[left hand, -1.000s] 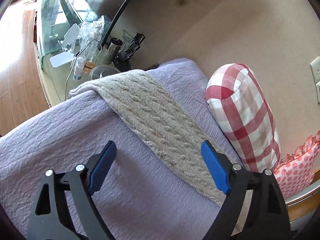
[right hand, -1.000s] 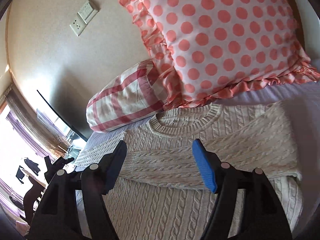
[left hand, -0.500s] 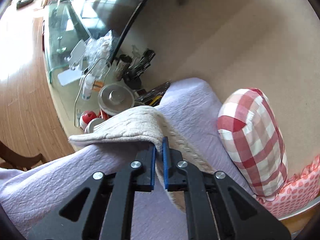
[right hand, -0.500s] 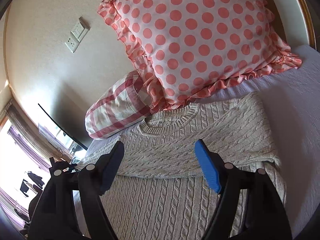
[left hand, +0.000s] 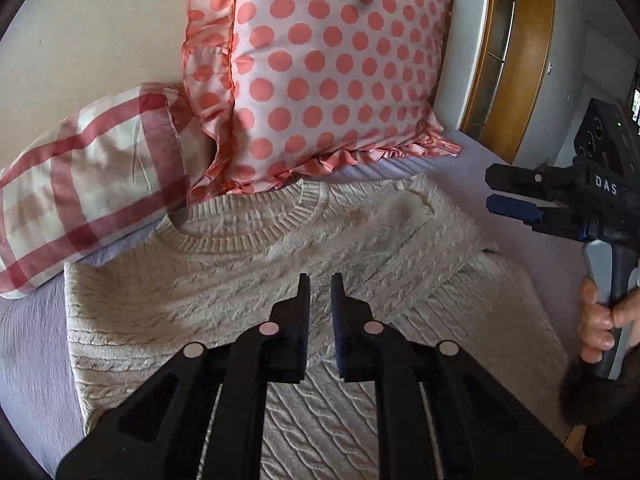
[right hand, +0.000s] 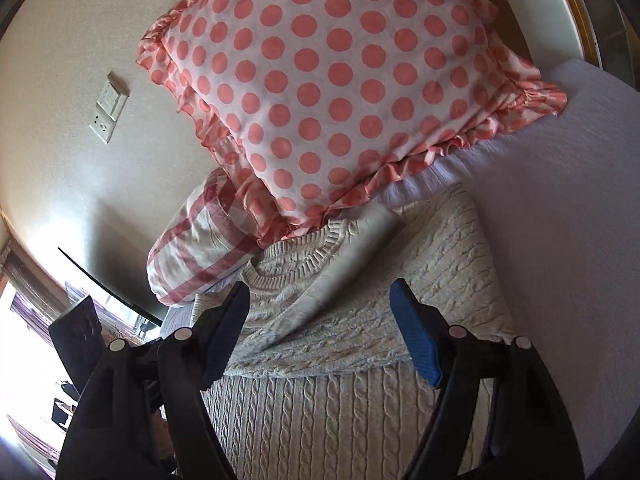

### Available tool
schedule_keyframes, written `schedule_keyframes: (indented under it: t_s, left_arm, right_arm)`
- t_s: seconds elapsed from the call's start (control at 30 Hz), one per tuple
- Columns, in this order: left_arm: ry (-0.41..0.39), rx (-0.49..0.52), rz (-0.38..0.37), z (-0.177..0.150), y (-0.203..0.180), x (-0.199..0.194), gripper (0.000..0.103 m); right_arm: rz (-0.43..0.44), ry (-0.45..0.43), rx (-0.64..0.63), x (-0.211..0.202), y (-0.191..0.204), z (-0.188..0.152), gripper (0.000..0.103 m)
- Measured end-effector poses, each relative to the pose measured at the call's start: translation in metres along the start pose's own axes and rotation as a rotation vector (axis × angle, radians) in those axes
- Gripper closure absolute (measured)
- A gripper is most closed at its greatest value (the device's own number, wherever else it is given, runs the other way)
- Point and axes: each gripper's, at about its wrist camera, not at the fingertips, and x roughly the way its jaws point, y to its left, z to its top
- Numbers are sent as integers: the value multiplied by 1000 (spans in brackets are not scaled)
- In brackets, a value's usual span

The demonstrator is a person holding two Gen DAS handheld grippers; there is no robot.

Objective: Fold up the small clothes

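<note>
The only legible writing is "DAS", in pale letters on the black body of the right gripper (left hand: 516, 194), seen from the left wrist camera to the far right of the left fingers. A hand (left hand: 600, 320) grips its grey handle; the wrist runs out of the picture.

The sweater (left hand: 248, 292), cream cable knit, lies flat on the lilac bedspread (left hand: 24, 356), collar pointing away from the fingers and both sleeves folded across the chest. It fills the space ahead of and under both grippers.

The left gripper (left hand: 318, 280) has its fingers drawn nearly together with a narrow gap between them, the tips over the folded sleeve. Whether they pinch any knit cannot be told, since the tips hide the cloth beneath.

The right gripper (right hand: 320, 300) has its fingers spread wide above the sweater (right hand: 348, 320), holding nothing.

Beyond the collar a polka-dot pillow (left hand: 328, 72) leans on the wall, its frill touching the neckline. To the left of it lies a red check pillow (left hand: 88, 184). A wall plate (right hand: 109, 108) with a switch and socket sits far up left of the right fingers; its markings are too small to read. The sweater's hem is cut off behind the gripper bodies.
</note>
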Motion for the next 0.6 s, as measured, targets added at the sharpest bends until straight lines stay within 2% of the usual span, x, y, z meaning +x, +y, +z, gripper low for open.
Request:
schedule_keyframes:
  t_s: [0.07,0.17,0.3,0.4,0.43,0.47,0.6]
  left_arm:
    - [-12,-46,47,-17,19,-16,80]
    - [-11,-99,152,-46,54,-47,73]
    - [14,-179,222,-82,88,-82,64]
    - [42,-246,203,-109,104,-99,63]
    - [50,-262,191,-116,107,-102,62]
    - [55,-276,179,-122,109,-104,62]
    - [46,-331,125,-143,114,-115,59]
  right_arm:
    - [-43,42,-1,11,-9,2,42]
    - [-96,93,31,35,-22,7,52]
    - [-165,108,85,64,-39,18,52]
    - [-182,115,93,83,-44,25,55]
    - [-184,110,77,88,-43,27,69]
    - [-180,107,65,90,-43,28,90]
    - [-131,7,79,58,-37,21,93]
